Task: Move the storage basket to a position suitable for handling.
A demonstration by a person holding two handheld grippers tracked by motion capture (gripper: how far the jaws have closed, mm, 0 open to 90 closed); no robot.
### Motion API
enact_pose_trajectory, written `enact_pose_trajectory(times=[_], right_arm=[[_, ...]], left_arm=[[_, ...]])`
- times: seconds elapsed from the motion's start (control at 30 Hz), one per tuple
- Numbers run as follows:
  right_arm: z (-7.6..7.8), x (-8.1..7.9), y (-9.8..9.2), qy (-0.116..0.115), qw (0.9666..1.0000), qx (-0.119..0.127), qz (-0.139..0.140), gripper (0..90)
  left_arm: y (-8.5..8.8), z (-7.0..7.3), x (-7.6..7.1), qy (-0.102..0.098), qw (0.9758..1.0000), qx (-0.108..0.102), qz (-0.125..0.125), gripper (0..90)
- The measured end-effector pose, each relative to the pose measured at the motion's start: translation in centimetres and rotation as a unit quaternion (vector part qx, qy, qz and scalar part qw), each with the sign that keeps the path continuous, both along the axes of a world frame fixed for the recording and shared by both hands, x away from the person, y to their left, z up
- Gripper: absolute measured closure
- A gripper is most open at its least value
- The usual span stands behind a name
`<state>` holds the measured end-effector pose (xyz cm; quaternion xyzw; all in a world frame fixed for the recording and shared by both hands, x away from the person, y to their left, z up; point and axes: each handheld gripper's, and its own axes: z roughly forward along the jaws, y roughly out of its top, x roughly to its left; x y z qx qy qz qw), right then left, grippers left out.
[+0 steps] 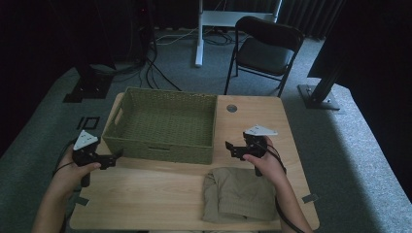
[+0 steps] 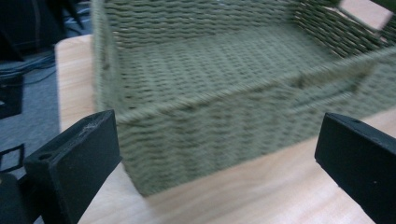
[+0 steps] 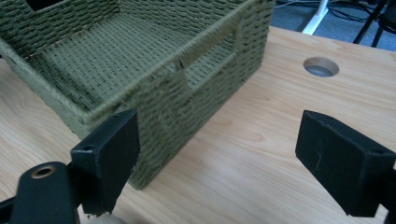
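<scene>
An empty green woven basket [image 1: 160, 149] stands on the back left half of the wooden table [image 1: 145, 194]. A folded olive cloth [image 1: 240, 194] lies at the front right. My left gripper [image 1: 116, 155] is held at the table's left edge, just off the basket's near left corner. In the left gripper view it [image 2: 215, 168] is open, its jaws wide apart in front of the basket's wall [image 2: 224, 126]. My right gripper [image 1: 230, 146] hovers right of the basket, above the cloth's far edge. It [image 3: 233, 163] is open too, facing the basket's corner [image 3: 210, 93], with nothing held.
A round cable hole [image 1: 231, 108] sits in the table behind the right gripper, also in the right gripper view [image 3: 321, 67]. A black folding chair [image 1: 265, 48], a white desk leg [image 1: 199, 34] and floor cables [image 1: 155, 73] lie beyond the table.
</scene>
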<state>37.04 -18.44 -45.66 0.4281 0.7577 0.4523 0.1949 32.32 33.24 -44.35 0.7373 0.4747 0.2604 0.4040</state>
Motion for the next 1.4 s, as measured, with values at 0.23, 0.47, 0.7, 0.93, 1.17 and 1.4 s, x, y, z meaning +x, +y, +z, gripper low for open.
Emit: enact_pose_trajectory(times=[0.23, 0.47, 0.7, 0.93, 1.17, 1.4], right_arm=[[0.5, 0.8, 1.7, -0.004, 1.0, 0.002, 0.007, 13.5], [0.6, 1.7, 3.5, 0.003, 0.9999, 0.009, 0.007, 13.5], [0.3, 2.5, 4.8, 0.004, 1.0, 0.001, 0.002, 13.6], [-0.2, 3.3, 6.6, 0.005, 0.9997, -0.005, -0.023, 21.7], [-0.8, 3.7, 7.6, 0.021, 0.9987, -0.013, -0.044, 39.5], [-1.9, 3.7, 9.1, 0.028, 0.9974, -0.041, -0.052, 47.2]], left_arm=[[0.6, 0.0, 1.9, 0.004, 0.9997, -0.001, 0.024, 0.7], [1.1, 0.0, 4.3, 0.002, 0.998, -0.009, 0.062, 0.7], [1.6, 0.1, 6.4, -0.023, 0.9952, -0.004, 0.095, 12.4], [1.5, -0.8, 8.1, -0.016, 0.9931, 0.016, 0.115, 30.4], [1.2, -1.5, 8.8, -0.014, 0.9895, 0.036, 0.139, 55.5], [0.7, -1.8, 9.0, 0.04, 0.9897, 0.056, 0.125, 66.1]])
